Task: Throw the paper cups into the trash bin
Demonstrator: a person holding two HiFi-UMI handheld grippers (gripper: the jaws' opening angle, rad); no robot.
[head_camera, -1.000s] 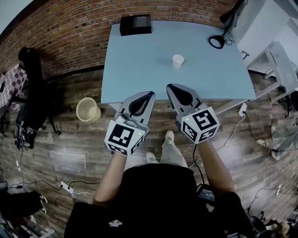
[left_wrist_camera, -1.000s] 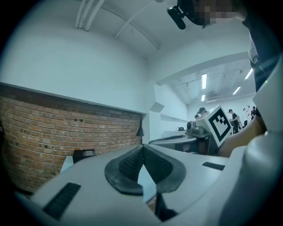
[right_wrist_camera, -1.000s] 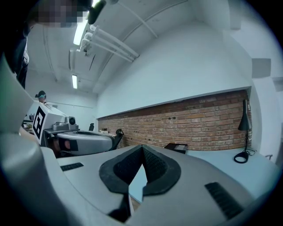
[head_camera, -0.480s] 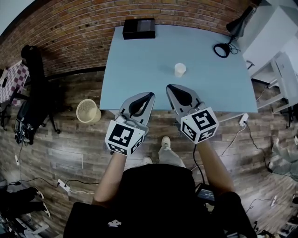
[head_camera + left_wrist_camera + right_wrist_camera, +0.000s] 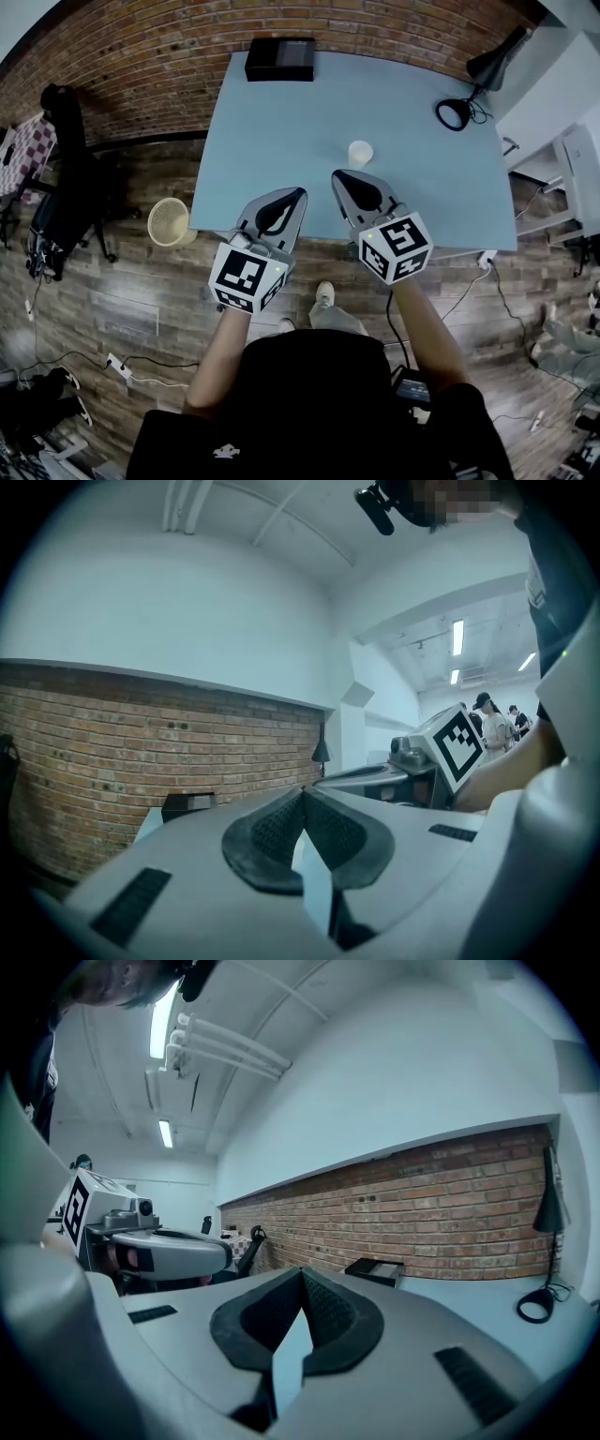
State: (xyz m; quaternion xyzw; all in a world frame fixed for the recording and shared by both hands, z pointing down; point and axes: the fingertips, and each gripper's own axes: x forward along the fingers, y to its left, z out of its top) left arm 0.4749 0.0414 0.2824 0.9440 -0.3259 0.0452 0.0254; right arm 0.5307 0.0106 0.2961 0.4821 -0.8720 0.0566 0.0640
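1. Two handheld grippers are held side by side at the near edge of a pale blue table (image 5: 272,122), one in each of a person's hands, each with its marker cube turned up toward the head camera.
2. Left gripper (image 5: 298,193): its jaws are pressed together, pad against pad, and its tip reaches just over the table's near edge.
3. Right gripper (image 5: 338,175): its jaws are likewise closed tight, pad meeting pad, and it points across the tabletop.
4. One paper cup (image 5: 360,153) stands upright on the table, mouth up, just beyond the right gripper's tip and clear of it. Whether the cup holds anything is too small to tell.
5. One trash bin (image 5: 186,228), a pale woven basket, sits on the wooden floor off the table's near left corner, well apart from the cup. Its mouth faces up, and its contents cannot be made out.
6. Farther back, a black box (image 5: 279,58) lies closed at the table's far edge, and a black desk lamp (image 5: 457,112) stands near the far right corner.
7. Behind the table runs a red brick wall (image 5: 141,56).
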